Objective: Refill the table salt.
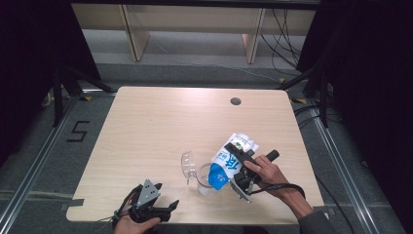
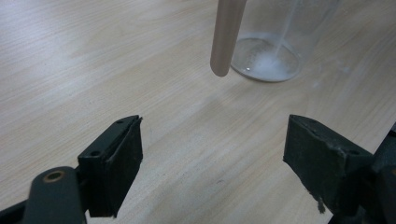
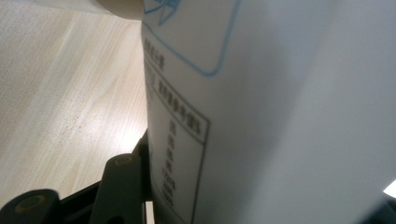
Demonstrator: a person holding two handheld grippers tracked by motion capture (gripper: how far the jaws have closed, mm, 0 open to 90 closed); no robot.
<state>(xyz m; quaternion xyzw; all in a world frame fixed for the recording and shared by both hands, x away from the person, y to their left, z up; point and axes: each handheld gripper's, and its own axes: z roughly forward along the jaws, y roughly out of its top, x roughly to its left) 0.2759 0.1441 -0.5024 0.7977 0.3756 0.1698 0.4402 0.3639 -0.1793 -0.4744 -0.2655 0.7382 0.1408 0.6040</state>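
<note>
Pouch of white powder [image 1: 229,163] getting tipped over a clear plastic cup [image 1: 204,181] near the front of the desk [image 1: 160,126]

Right tool [image 1: 237,168] is pinching the blue-and-white pouch across its middle and holding it slanted, low end over the cup, I'd guess so the contents slide in. The left gripper view backs that up: a little white pile on the cup bottom [image 2: 266,63] and a thin stream coming down. Left tool [image 1: 160,207] sits at the desk's near edge with its jaws spread, nothing between them, probably just waiting. A second clear cup [image 1: 187,165] lies on its side next to the upright one. Hard to read: the pouch's spout is hidden from above, its print is blurry, and the beige tube-like thing [image 2: 226,37] by the cup is cut off up top.
</note>
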